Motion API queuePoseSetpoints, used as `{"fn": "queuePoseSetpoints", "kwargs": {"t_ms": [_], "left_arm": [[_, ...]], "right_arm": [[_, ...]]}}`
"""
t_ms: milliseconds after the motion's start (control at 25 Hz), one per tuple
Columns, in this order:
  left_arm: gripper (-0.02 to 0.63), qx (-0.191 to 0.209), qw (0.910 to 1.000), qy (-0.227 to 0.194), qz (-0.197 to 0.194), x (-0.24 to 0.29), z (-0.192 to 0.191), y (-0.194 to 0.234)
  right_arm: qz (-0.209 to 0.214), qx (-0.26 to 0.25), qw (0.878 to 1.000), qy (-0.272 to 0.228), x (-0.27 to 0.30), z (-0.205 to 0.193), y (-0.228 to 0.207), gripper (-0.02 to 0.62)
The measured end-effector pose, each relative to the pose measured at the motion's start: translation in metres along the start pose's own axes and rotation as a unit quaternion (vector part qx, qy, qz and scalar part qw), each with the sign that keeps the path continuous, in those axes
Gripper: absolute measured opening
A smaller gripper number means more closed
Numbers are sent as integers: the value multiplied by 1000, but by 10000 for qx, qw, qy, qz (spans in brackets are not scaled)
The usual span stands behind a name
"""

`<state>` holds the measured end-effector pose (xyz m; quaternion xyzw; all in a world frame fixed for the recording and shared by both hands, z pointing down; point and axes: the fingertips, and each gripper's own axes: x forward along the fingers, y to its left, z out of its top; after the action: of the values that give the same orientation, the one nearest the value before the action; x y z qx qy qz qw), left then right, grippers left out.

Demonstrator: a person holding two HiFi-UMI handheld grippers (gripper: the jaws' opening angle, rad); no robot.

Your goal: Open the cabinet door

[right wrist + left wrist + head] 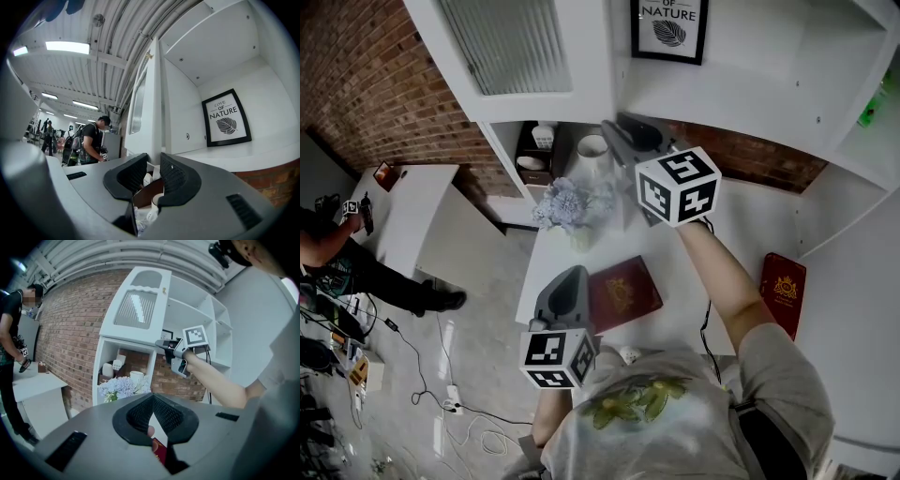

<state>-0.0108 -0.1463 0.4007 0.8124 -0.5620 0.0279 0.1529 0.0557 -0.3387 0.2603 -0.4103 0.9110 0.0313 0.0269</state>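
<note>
Cabinet door point(511, 47), white with a ribbed pane: stands out from the cabinet, its free lower edge between the jaws of the right gripper point(153, 161), which look clamped on it, probably because that edge serves as the handle for swinging it wider. Left gripper point(152, 399): jaws closed on nothing, held low over the bench point(694, 272) with a red book point(622, 292) just beside their tips, apparently parked clear of the door's arc.

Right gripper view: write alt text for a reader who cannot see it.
The right gripper holds the lower edge of a white cabinet door between its jaws, seen edge-on. Right of it, a framed leaf print stands on a shelf; at left, a person stands under ceiling lights.
</note>
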Motion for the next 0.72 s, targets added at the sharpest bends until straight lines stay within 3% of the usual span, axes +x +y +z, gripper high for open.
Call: {"fn": "queuePoseSetpoints", "kwargs": {"t_ms": [720], "left_arm": [[9,8,10000,64,-9,-9,-5,-3]], "right_arm": [[-136,-154,9998,-34,-13,2,21,91]]}}
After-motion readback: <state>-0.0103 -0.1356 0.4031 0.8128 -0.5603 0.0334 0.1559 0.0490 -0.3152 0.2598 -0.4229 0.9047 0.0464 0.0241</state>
